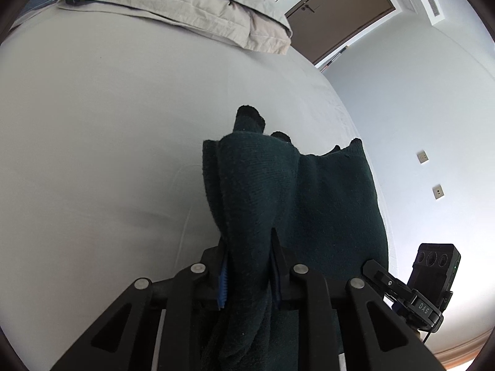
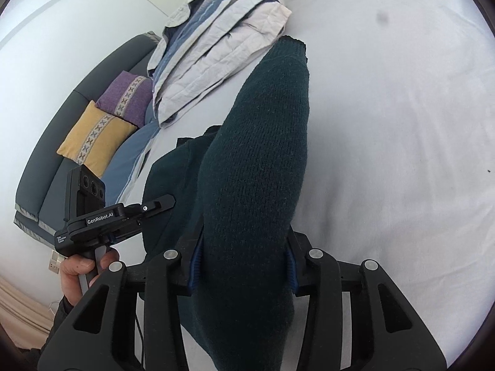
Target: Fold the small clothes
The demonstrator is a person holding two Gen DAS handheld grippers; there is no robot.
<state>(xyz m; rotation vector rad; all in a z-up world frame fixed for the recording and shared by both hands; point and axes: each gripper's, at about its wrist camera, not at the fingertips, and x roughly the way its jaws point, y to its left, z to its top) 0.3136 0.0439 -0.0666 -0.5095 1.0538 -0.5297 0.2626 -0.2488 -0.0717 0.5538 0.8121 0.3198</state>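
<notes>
Both my tongs are clenched on the dark green sweater (image 1: 278,191): left tongs (image 1: 249,253) pinch a bunched fold, right tongs (image 2: 246,247) pinch a thicker roll. The sweater hangs lifted over the bed (image 1: 108,123), its long axis running away from both tongs toward the folded quilt (image 2: 216,46). Both grips look about level; I judge lowering flat comes next.
</notes>
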